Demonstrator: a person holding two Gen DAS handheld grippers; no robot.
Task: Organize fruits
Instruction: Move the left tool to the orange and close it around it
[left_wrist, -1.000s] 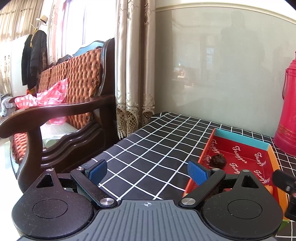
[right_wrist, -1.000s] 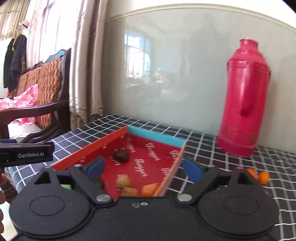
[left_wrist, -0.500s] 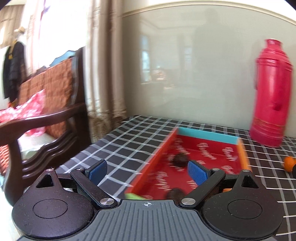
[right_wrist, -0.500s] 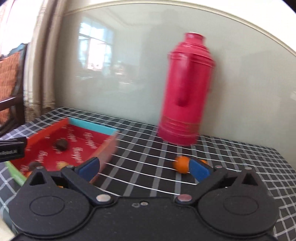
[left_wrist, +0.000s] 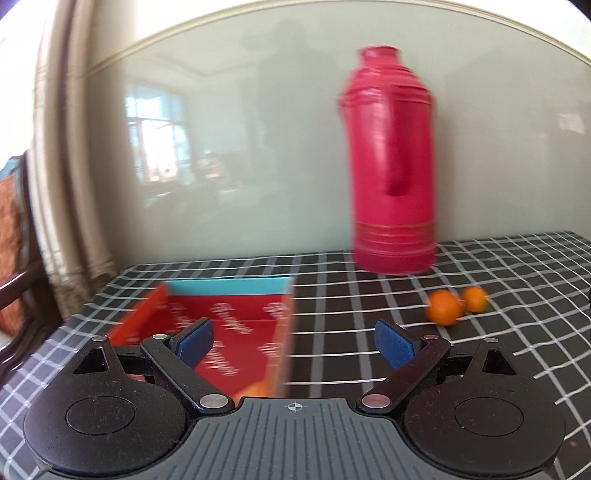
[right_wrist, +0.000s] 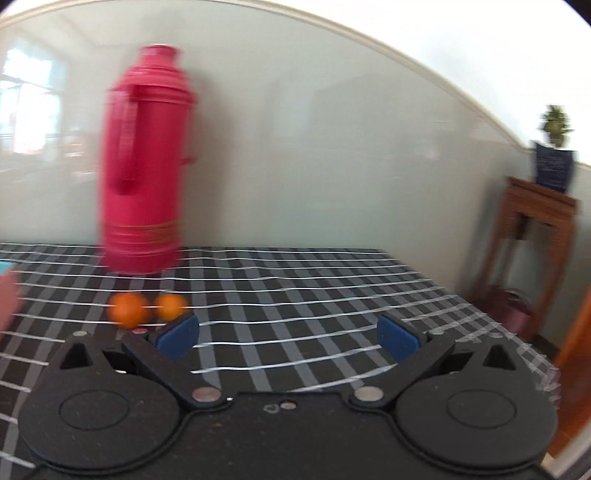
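Now both the left tool (left_wrist: 293, 341) and right tool (right_wrist: 288, 338) gape wide, gripping nothing; two oranges (right_wrist: 129, 309) lie together on the table (right_wrist: 332, 295) near a red thermos (right_wrist: 146, 162)

The desk (left_wrist: 369, 314) wears a black cloth crossed by white grid lines and stands against a pale glossy wall. Toward the back, near the wall, a tall red thermos flask (left_wrist: 393, 162) stands upright on it. In front of the flask two small oranges (left_wrist: 445, 307) lie side by side, nearly touching. Over to the left sits a shallow red tray (left_wrist: 229, 321) with a turquoise far wall and white lettering on its floor; something orange lies in its near end, too blurred to name.
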